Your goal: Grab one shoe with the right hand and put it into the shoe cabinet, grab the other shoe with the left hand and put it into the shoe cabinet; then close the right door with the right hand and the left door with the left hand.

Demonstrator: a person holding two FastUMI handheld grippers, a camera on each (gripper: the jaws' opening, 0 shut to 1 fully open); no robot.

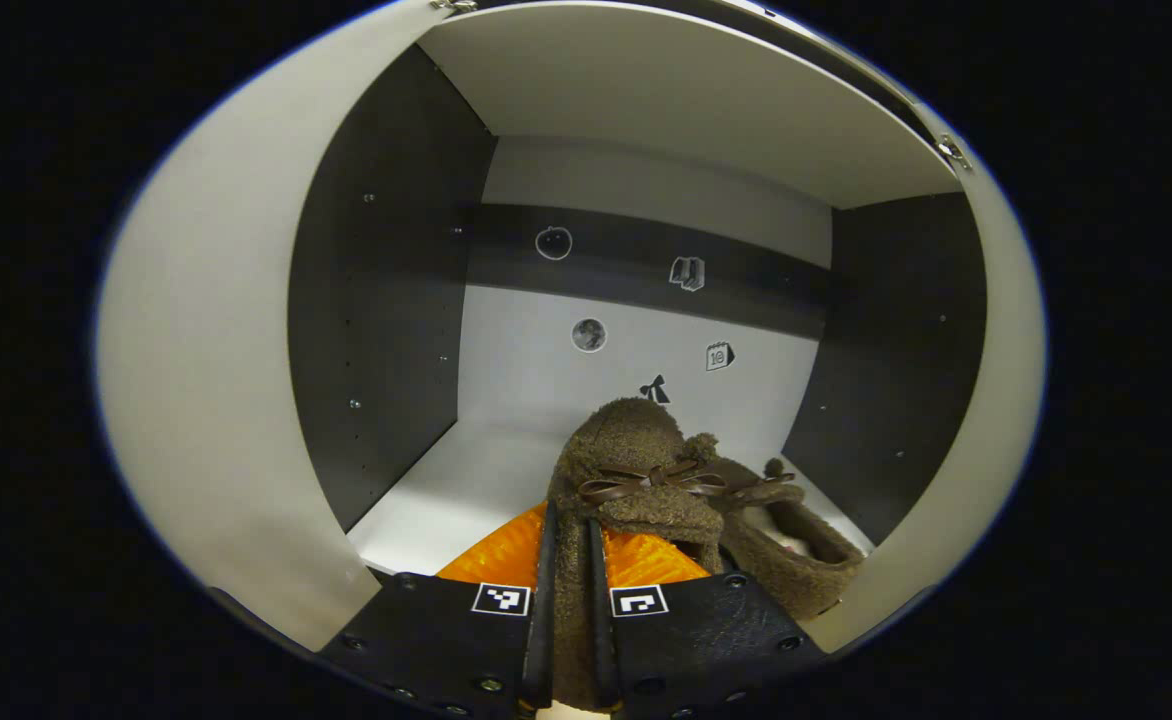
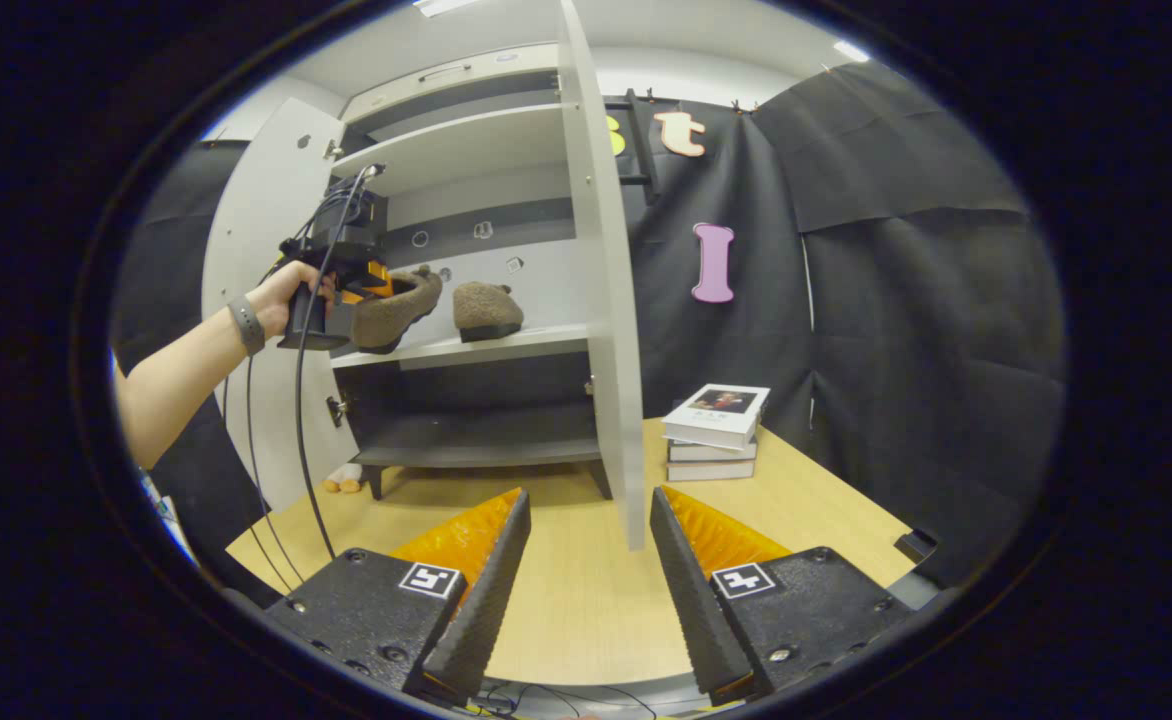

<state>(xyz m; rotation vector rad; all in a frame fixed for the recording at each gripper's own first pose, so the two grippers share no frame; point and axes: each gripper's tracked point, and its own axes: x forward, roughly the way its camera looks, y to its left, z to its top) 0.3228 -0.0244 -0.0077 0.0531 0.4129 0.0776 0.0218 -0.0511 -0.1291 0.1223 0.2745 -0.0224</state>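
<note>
Both shoes (image 1: 636,470) (image 2: 486,308) look like fuzzy, matt fleece, one with a smooth ribbon bow (image 1: 651,480). The shoe cabinet (image 2: 506,230) has smooth matt panels. The counter (image 2: 586,590) shows pale wood grain; the books (image 2: 716,415) have glossy paper covers.

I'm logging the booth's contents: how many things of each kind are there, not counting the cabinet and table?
Brown fuzzy shoes: 2, one held, one on the shelf
Books in the stack: 3
Grippers: 2, left gripper, right gripper
Total: 7
</note>
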